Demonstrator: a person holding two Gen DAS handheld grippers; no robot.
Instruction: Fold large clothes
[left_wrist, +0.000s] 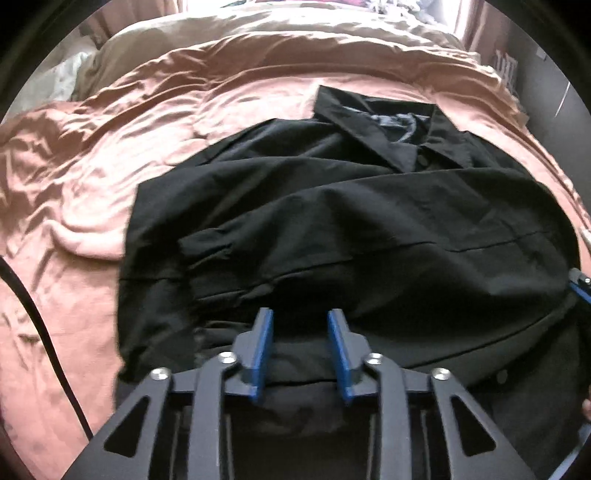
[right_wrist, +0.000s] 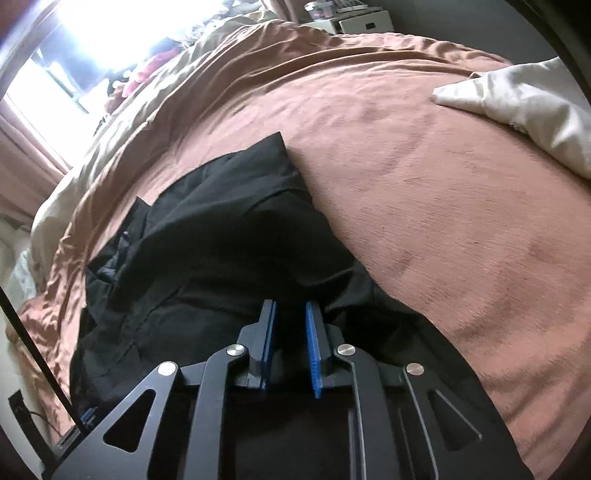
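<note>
- The black shirt (left_wrist: 332, 206) lay spread on the pink duvet (left_wrist: 74, 206) of the bed, collar (left_wrist: 391, 136) toward the far edge and hem toward the near edge, presumably so the broad flat cover could serve as a folding surface.
- Its sleeves seemed already laid inward across the body, leaving a rough rectangle; judging by that, the lengthwise fold from the hem came next.
- The left gripper (left_wrist: 301, 332) pointed down at the near hem, its blue pads (left_wrist: 264, 343) a little apart with dark cloth under and between them; whether they pinched it could not be told.
- The right gripper (right_wrist: 290, 325) sat at the shirt's right-hand near corner, close to where cloth met bare duvet, its pads nearly together. Dark fabric filled the narrow gap, so it probably had the hem.
- One tong at each end of the hem would let the edge lift evenly.
- A pale pillow (right_wrist: 535, 107) lay well apart, toward the far right corner.
</note>
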